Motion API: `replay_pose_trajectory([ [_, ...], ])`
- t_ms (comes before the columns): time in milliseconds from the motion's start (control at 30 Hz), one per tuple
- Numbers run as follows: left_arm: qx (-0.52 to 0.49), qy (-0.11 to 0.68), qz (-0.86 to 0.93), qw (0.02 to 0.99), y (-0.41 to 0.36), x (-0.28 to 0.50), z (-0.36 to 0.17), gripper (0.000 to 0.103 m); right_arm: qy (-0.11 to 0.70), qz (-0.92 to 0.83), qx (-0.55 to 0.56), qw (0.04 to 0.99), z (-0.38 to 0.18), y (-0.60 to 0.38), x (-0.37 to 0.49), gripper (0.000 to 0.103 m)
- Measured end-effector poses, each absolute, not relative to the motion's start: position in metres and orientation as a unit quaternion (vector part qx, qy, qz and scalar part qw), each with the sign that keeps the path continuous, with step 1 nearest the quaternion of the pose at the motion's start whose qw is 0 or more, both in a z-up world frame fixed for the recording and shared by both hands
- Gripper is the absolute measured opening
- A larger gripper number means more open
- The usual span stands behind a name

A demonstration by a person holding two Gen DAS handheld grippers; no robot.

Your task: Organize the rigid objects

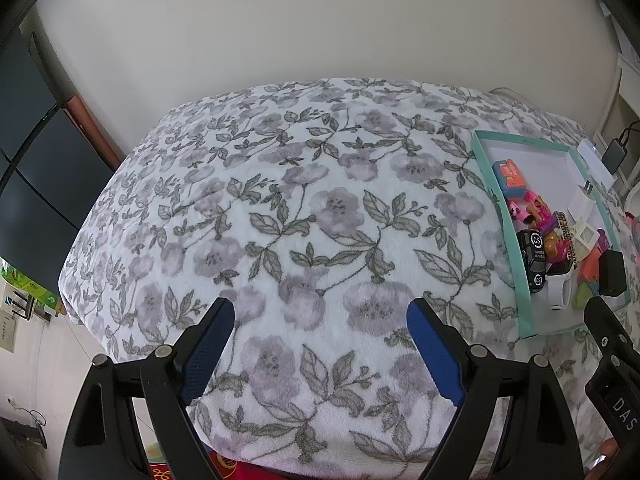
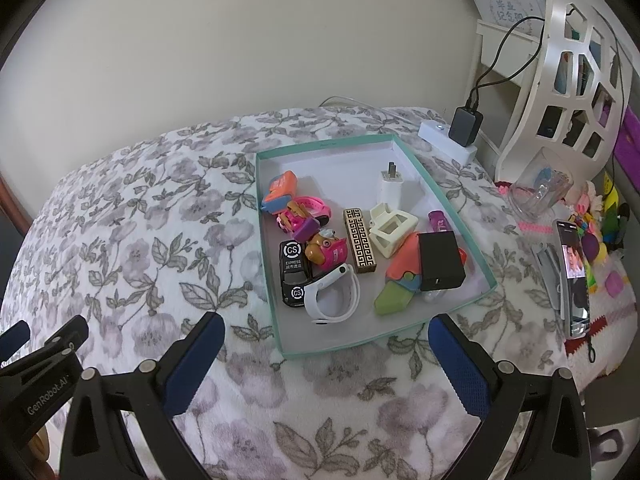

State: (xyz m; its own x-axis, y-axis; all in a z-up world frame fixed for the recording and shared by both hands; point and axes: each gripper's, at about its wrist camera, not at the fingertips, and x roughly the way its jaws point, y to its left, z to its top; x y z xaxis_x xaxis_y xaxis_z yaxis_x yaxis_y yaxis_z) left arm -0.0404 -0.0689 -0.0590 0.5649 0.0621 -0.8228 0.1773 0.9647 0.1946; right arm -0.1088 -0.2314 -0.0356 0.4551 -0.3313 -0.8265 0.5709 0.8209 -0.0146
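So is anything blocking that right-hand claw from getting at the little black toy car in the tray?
Nothing visible blocks it. The right gripper hangs open over the blanket just in front of the teal tray, whose low wall is all that lies between. The black toy car sits near that front wall, with a white wristband lying against its near end.

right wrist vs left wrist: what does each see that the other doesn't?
Right wrist only: phone on a stand, clear cup, white lattice furniture, purple item in the box.
Left wrist only: dark panels at left, bare blanket ahead.
Both: teal box of small items, floral blanket, black charger, each other's gripper; left gripper and right gripper open, empty.
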Motion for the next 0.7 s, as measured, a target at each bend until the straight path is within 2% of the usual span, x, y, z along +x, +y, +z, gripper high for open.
replay_pose_trajectory([
  [700, 0.130, 0.466, -0.034, 0.875, -0.0696, -0.0402, -0.0595, 0.089, 0.449, -0.268, 0.133, 0.842, -0.0374, -0.2309, -0.1087, 0.103],
])
